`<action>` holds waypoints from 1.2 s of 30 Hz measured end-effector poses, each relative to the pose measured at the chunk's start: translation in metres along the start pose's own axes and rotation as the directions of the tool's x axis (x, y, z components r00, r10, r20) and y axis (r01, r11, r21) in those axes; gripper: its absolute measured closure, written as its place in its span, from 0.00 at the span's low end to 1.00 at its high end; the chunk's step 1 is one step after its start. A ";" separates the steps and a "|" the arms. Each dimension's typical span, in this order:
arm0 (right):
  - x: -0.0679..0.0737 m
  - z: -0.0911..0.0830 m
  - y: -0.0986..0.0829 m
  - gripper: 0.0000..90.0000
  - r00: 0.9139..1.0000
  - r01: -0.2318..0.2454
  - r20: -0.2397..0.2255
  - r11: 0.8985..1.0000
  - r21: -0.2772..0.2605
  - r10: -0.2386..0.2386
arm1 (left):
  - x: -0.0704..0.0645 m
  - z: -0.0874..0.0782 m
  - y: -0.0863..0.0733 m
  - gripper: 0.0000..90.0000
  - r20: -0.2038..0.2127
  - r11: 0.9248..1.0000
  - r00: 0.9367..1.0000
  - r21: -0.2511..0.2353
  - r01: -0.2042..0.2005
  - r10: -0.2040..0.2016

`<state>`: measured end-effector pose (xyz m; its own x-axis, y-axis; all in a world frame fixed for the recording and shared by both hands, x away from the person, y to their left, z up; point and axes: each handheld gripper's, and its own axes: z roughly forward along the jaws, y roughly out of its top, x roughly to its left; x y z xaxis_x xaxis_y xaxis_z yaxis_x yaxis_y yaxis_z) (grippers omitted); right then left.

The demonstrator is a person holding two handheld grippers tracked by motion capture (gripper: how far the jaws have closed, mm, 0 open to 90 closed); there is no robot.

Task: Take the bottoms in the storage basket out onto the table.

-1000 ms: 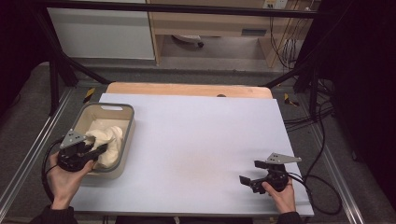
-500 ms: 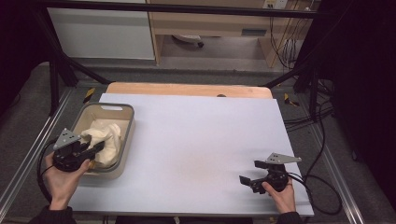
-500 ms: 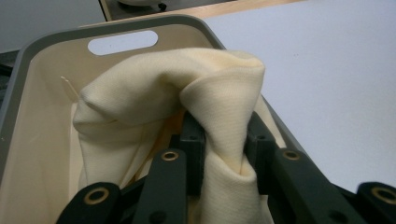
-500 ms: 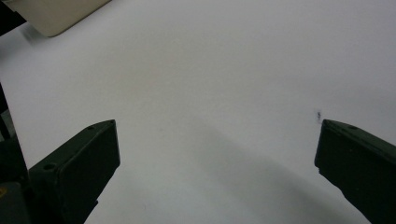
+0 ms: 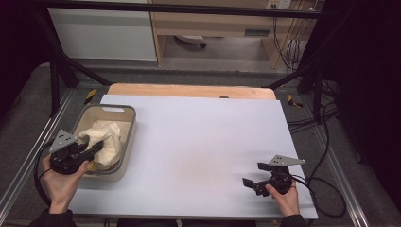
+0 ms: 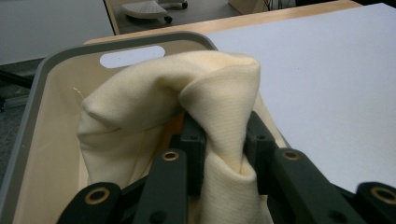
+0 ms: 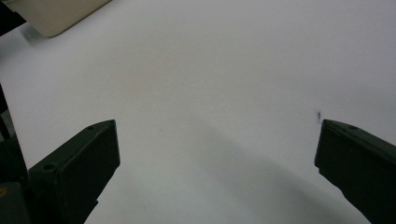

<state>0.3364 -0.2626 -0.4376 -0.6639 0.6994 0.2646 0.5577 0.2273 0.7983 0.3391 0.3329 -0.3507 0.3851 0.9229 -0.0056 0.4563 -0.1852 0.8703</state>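
Step in hand: pulling cream knitted cloth (image 6: 210,88) out of grey-rimmed beige plastic bin (image 5: 124,112) at tabletop's (image 5: 213,142) left edge. Left tool (image 5: 90,150) clamped on cloth fold, cloth bunched above bin. Right tool (image 5: 253,182) wide apart, idle over bare tabletop. Next move, likely: lift clear of rim, carry cloth rightward, right tool to take free edge.

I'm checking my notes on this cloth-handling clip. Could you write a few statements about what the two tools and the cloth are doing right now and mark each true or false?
1. The left tool is shut on the cream cloth. True.
2. The cloth lies spread flat on the white table. False: it is bunched, over the grey-rimmed bin.
3. The right tool is open and holds nothing. True.
4. The right tool rests inside the bin. False: it is over the table's near right part, far from the bin.
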 end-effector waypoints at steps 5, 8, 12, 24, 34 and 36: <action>0.000 0.000 0.000 0.01 1.000 -0.001 0.001 1.000 0.001 0.001 | 0.000 -0.002 0.001 0.82 -0.001 1.000 1.000 -0.013 0.002 -0.002; 0.000 0.000 0.000 0.01 1.000 -0.001 -0.001 1.000 0.000 0.001 | 0.000 -0.003 0.002 0.82 -0.001 1.000 1.000 -0.020 0.004 -0.004; 0.000 0.000 0.000 0.01 1.000 -0.001 0.000 1.000 0.001 0.001 | 0.000 -0.004 0.002 0.82 -0.006 1.000 1.000 -0.024 0.003 -0.003; 0.000 0.000 0.000 0.01 1.000 -0.003 0.001 1.000 -0.001 0.003 | 0.000 -0.009 0.004 0.82 -0.009 0.998 1.000 -0.058 0.017 -0.017; 0.000 0.000 0.000 0.01 1.000 -0.001 0.001 1.000 0.000 0.001 | -0.001 -0.014 0.007 0.83 -0.015 0.996 1.000 -0.091 0.018 -0.020; 0.000 0.000 0.000 0.01 1.000 0.000 0.001 1.000 0.000 0.000 | -0.001 -0.015 0.007 0.83 -0.017 0.995 1.000 -0.097 0.016 -0.018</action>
<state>0.3364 -0.2626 -0.4376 -0.6635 0.6999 0.2643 0.5578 0.2274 0.7982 0.3301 0.3360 -0.3371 0.3632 0.9316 -0.0129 0.3830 -0.1367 0.9136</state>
